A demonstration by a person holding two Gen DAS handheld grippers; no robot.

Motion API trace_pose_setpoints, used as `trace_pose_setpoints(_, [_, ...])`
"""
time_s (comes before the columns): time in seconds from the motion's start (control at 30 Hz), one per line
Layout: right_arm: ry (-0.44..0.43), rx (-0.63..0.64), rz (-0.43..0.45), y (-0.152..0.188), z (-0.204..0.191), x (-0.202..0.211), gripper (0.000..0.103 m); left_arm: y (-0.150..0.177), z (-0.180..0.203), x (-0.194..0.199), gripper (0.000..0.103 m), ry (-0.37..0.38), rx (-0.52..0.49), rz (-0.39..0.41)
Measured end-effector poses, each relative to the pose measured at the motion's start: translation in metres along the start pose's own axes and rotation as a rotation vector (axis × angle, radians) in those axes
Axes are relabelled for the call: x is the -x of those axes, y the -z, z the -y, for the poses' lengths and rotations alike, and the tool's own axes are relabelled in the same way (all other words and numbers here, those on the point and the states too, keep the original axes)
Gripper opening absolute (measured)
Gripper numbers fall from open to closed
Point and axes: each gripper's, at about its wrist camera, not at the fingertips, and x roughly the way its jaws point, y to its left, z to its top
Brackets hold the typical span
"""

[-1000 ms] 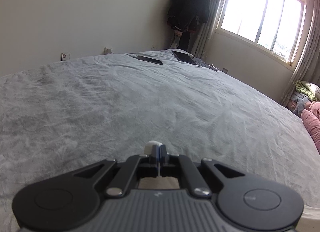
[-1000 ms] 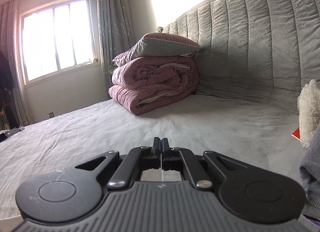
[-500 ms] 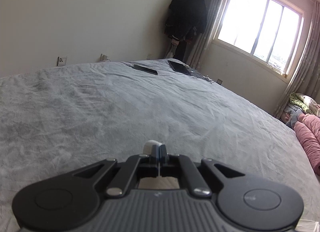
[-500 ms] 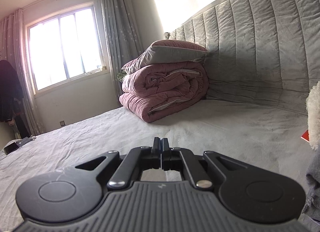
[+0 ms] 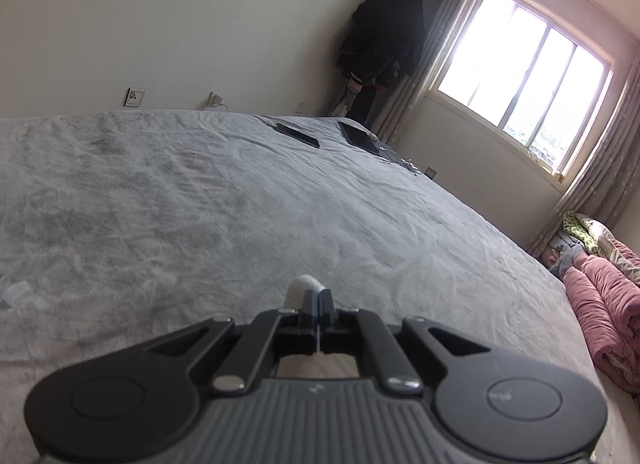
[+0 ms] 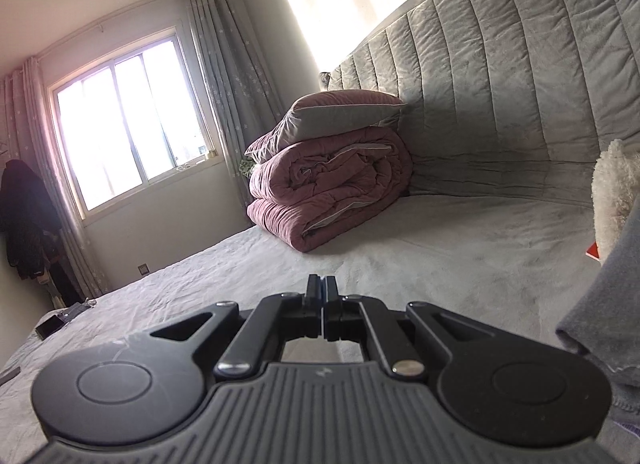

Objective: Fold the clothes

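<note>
On the grey bedspread (image 5: pixel 224 199), I hold my left gripper (image 5: pixel 317 296) with jaws pressed together on nothing. My right gripper (image 6: pixel 321 290) is likewise closed and empty. At far right, just beside it, hangs a grey garment (image 6: pixel 604 296): soft and limp, I judge, best pinched at its hemmed lower edge.

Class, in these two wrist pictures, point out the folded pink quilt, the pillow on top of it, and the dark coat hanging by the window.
Folded pink quilt (image 6: pixel 332 191): right wrist view, front folds.
Pillow (image 6: pixel 340 113): right wrist view, grey side.
Dark coat (image 5: pixel 386 31): left wrist view, upper body.
</note>
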Motion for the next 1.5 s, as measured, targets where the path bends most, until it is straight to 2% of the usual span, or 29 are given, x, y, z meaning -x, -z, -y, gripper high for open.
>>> trace_pose_setpoints(0.13, [-0.02,-0.053,0.006,-0.003,0.008,0.029,0.001,0.007,-0.016,0.015,0.0,0.005,0.047,-0.023])
trace_pose_setpoints(0.3, [-0.018,-0.055,0.014,0.0,0.013,0.049,0.001,0.016,-0.024,0.027,0.0,-0.017,0.043,-0.001])
trace_pose_setpoints(0.5, [0.016,-0.058,-0.001,0.009,0.019,0.036,0.001,0.018,-0.022,0.03,0.0,-0.022,0.033,0.025])
trace_pose_setpoints(0.63, [0.022,-0.044,-0.054,0.016,0.016,0.012,0.001,0.014,0.0,0.009,0.0,-0.043,-0.011,0.006])
trace_pose_setpoints(0.73, [0.026,-0.005,-0.094,0.024,0.006,-0.016,0.001,0.01,0.025,-0.01,0.0,-0.091,-0.104,0.054])
trace_pose_setpoints(0.83, [0.036,0.042,-0.121,0.031,-0.005,-0.044,0.001,0.012,0.042,-0.037,0.0,-0.117,-0.174,0.048])
trace_pose_setpoints(0.9, [0.053,0.075,-0.133,0.037,-0.01,-0.062,0.001,0.017,0.041,-0.057,0.0,-0.059,-0.173,-0.065])
trace_pose_setpoints(0.97, [0.073,0.086,-0.147,0.045,-0.005,-0.072,0.001,0.021,0.028,-0.064,0.0,0.012,-0.113,-0.199])
trace_pose_setpoints(1.03, [0.091,0.077,-0.173,0.052,0.003,-0.081,0.001,0.025,0.013,-0.058,0.0,0.075,-0.11,-0.266])
trace_pose_setpoints(1.07, [0.096,0.057,-0.198,0.055,0.008,-0.084,0.001,0.026,0.009,-0.054,0.002,0.082,-0.125,-0.277])
trace_pose_setpoints(1.17, [0.099,0.027,-0.238,0.06,0.015,-0.083,0.001,0.029,0.0,-0.058,0.014,-0.014,-0.158,-0.296])
trace_pose_setpoints(1.27, [0.083,0.017,-0.238,0.059,0.012,-0.073,0.001,0.032,0.0,-0.057,0.023,0.014,-0.159,-0.324])
trace_pose_setpoints(1.3, [0.079,0.02,-0.237,0.058,0.011,-0.07,0.001,0.033,0.002,-0.054,0.029,0.022,-0.167,-0.321])
trace_pose_setpoints(1.37, [0.071,0.023,-0.239,0.057,0.008,-0.066,0.001,0.035,0.008,-0.049,0.036,0.036,-0.187,-0.306])
trace_pose_setpoints(1.5, [0.061,0.008,-0.255,0.057,0.007,-0.067,0.001,0.036,0.02,-0.048,0.045,0.048,-0.214,-0.298])
